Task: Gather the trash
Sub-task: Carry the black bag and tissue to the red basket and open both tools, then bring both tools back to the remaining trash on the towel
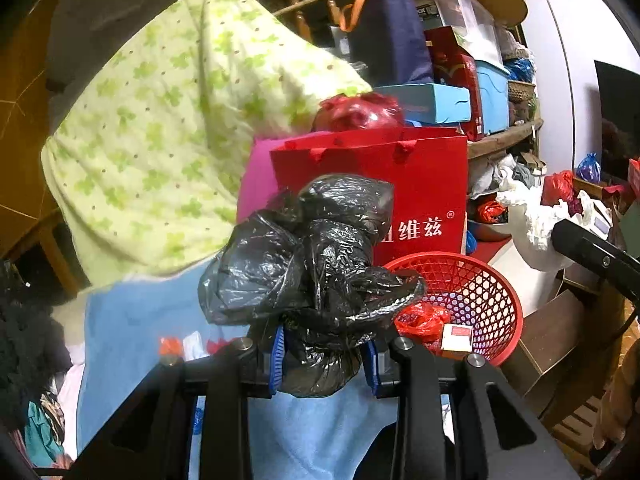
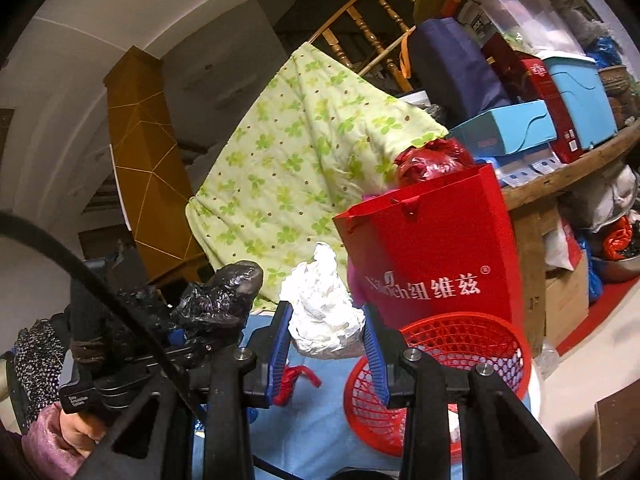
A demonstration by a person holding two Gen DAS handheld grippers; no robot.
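Cluttered room, light blue cloth [image 1: 132, 332] covering the work surface; wooden stair balusters [image 2: 376, 24] at 12 o'clock. Green clover-print quilt [image 1: 168, 120] draped at 10 o'clock in the left wrist view. Red paper gift bag [image 1: 420, 176], glossy, printed "维兹" in white, stands just behind the red plastic mesh basket [image 1: 492, 292] at 3 o'clock; the basket holds a crumpled red wrapper and a small red-and-white box. Round wooden shelf [image 2: 560, 176] stacked with blue and red cartons at 2 o'clock. Left gripper [image 1: 326, 356] clenched on a crinkled black plastic bag [image 1: 304, 264], which blocks the basket's near rim. Right gripper [image 2: 326, 340] clenched on a wad of crumpled white paper [image 2: 320, 312], held just left of the basket.
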